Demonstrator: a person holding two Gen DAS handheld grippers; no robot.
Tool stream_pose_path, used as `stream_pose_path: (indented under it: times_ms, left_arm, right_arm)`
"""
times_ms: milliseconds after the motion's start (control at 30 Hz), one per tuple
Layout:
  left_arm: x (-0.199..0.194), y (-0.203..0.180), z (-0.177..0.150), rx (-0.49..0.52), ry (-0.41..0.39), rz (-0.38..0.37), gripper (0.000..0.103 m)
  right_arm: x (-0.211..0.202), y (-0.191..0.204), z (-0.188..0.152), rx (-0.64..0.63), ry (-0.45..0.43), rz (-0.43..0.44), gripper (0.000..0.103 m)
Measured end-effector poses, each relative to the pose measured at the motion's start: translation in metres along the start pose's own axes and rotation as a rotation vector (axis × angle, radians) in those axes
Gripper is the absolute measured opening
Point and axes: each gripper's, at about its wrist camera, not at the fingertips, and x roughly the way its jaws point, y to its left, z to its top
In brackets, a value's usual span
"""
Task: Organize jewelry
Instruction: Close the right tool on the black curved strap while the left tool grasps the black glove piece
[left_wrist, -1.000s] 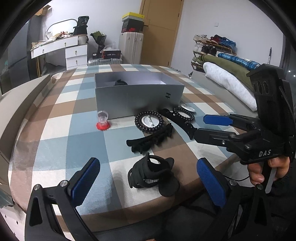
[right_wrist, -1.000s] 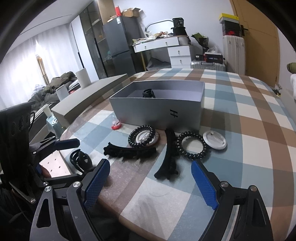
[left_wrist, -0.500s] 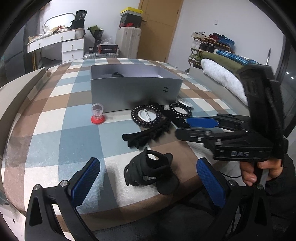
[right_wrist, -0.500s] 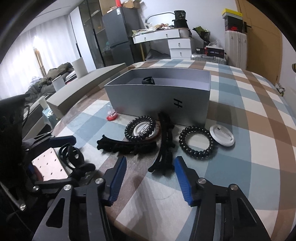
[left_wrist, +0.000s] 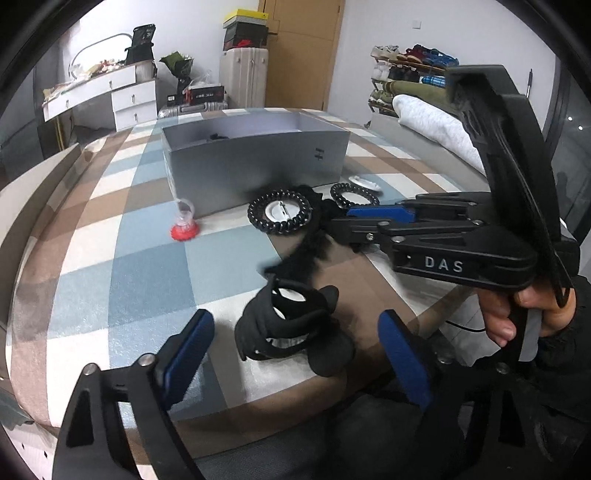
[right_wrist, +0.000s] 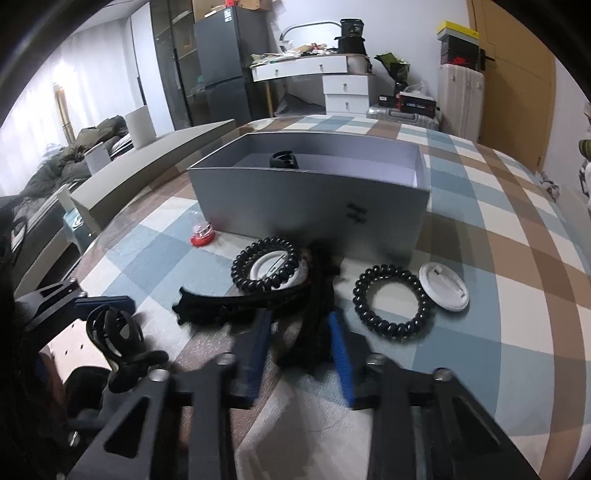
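A grey open box (right_wrist: 314, 203) stands on the checked tablecloth, with a black item (right_wrist: 282, 159) inside. In front of it lie two black spiral hair ties (right_wrist: 267, 264) (right_wrist: 389, 308), a white disc (right_wrist: 443, 286) and two long black hair clips. My right gripper (right_wrist: 301, 343) has narrowed around the upright long black clip (right_wrist: 314, 317); its blue pads flank the clip, contact unclear. The other long clip (right_wrist: 236, 304) lies to its left. My left gripper (left_wrist: 295, 354) is open, with a black claw clip (left_wrist: 291, 328) between its fingers on the table.
A small clear cup on a red base (left_wrist: 184, 225) stands left of the box. The table's near edge (left_wrist: 258, 417) runs just under the left gripper. A long grey lid or board (right_wrist: 147, 162) lies at the far left of the table.
My right gripper moved forward over the long black clip and its fingers closed in around it. My left gripper moved slightly closer to the claw clip and stayed open.
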Motion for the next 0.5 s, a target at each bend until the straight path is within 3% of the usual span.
stream_pose_path:
  times_ms: [333,500]
  left_arm:
    - [0.0,-0.001,0.001,-0.003,-0.007,-0.003,0.082]
    - [-0.001,0.002,0.001,-0.015,-0.009,0.004,0.071]
  right_arm:
    - [-0.022,-0.005,-0.004,0.006,-0.059,0.023,0.017]
    - [-0.031,-0.012,-0.004,0.036,-0.096,0.04,0.017]
